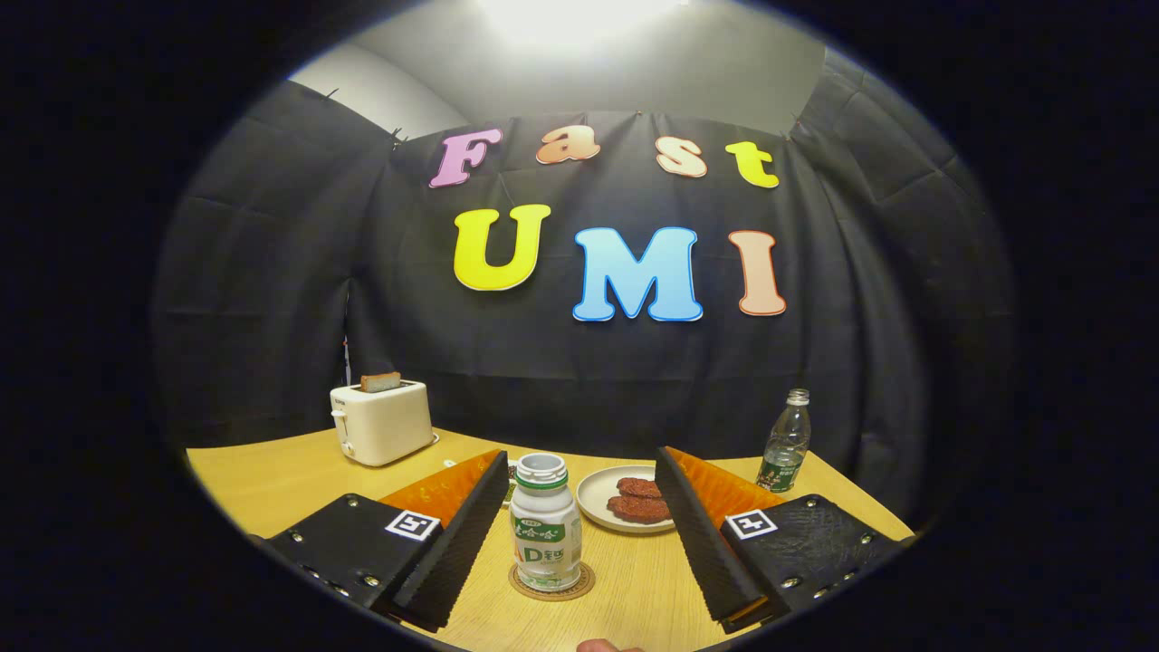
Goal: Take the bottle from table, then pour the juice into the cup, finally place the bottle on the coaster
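Well to the left of the small white plastic bottle with a green label (545,522), at the back of the table, stands a cream toaster (380,421) with a slice of toast (380,381) poking out of its slot. The gripper (579,534) is spread wide, its fingers (471,525) standing apart on either side of the bottle and touching nothing. The bottle sits upright and uncapped between them on a round brown cork coaster (552,584). Judging by that, the placing step looks complete or nearly so, with the bottle let go; the next move probably calls for drawing the gripper straight back without clipping the bottle. No cup can be made out. Just right of the bottle and beyond it lies a pale plate (598,493) with two dark red patties (641,498). Further right stands a clear water bottle (786,442). The light wooden table (263,480) is backed by a black cloth wall.
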Demonstrator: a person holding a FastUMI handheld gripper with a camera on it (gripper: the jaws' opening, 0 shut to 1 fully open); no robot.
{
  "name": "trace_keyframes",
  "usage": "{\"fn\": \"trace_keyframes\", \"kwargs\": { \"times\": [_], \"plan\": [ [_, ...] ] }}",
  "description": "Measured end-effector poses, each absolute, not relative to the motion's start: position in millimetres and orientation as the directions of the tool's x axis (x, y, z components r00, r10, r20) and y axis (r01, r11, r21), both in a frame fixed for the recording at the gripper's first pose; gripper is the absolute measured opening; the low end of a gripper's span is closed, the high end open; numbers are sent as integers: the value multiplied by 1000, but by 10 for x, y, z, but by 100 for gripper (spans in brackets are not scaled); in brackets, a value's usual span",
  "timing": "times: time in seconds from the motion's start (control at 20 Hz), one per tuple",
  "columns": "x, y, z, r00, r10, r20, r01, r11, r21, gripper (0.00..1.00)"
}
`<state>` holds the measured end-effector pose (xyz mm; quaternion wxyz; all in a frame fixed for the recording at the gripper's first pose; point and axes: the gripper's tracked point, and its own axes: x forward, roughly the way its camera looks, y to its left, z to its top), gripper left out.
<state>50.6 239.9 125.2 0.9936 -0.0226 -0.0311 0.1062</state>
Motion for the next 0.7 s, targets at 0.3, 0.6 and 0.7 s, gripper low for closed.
{"fn": "trace_keyframes", "kwargs": {
  "times": [0.3, 0.6, 0.7],
  "plan": [
    [296, 1995, 1534, 989, 140, 48, -137, 989, -59, 99],
    [178, 1861, 1987, 988, 120, 99, -112, 990, -82, 99],
    [135, 1824, 2017, 988, 117, 106, -107, 990, -91, 99]
  ]
}}
